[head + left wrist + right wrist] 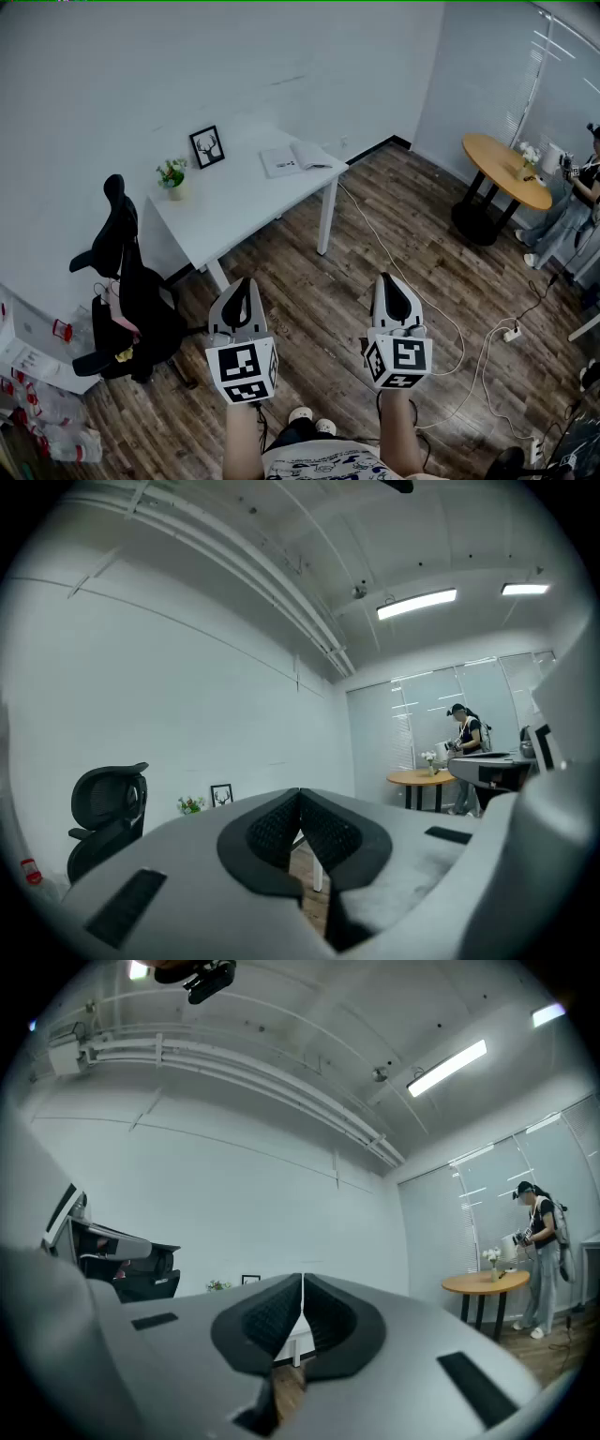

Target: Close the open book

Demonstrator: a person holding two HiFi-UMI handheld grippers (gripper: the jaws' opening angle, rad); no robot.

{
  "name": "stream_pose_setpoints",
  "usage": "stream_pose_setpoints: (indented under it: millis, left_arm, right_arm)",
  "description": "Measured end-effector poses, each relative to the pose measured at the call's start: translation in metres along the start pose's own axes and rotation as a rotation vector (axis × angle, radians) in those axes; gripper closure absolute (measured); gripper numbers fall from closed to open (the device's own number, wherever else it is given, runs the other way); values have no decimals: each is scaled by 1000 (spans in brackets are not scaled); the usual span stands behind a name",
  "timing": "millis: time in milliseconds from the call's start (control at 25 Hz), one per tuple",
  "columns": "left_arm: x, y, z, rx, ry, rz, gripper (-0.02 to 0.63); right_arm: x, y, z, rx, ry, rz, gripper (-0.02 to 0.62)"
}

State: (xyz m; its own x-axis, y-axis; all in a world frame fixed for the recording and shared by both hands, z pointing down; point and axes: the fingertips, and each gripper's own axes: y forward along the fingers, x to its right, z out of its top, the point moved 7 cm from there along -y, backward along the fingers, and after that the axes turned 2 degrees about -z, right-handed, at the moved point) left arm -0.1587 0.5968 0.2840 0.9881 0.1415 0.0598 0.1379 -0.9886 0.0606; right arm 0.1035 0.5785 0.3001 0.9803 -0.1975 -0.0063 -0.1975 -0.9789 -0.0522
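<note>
The wooden floor (319,300) fills most of the head view. On it, against the white wall, stands a white desk (246,211), with a black office chair (112,248) at its left end. A round wooden desk (502,173) stands well apart at the right, with a person (572,211) beside it. Nearer the camera, the left tool (246,281) and the right tool (388,279) are held side by side over the floor, well short of the white desk. Both are clenched, their pads meeting at the tips with nothing between them. The open book (296,157) lies flat, pages up, at the white desk's right end, near its edge. A framed picture (206,147) stands toward the wall, and a small potted plant (172,177) sits just left of it.
</note>
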Motion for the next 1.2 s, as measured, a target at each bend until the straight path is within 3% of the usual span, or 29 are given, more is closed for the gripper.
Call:
stream_pose_setpoints:
  millis: [560,1200]
  left_arm:
    - [-12,10,-5,-3,3,-9,583]
    - [-41,54,-17,-4,-4,-58,581]
  right_arm:
    - [-7,10,-7,-10,2,-7,563]
    - [-23,53,-17,-17,2,-46,561]
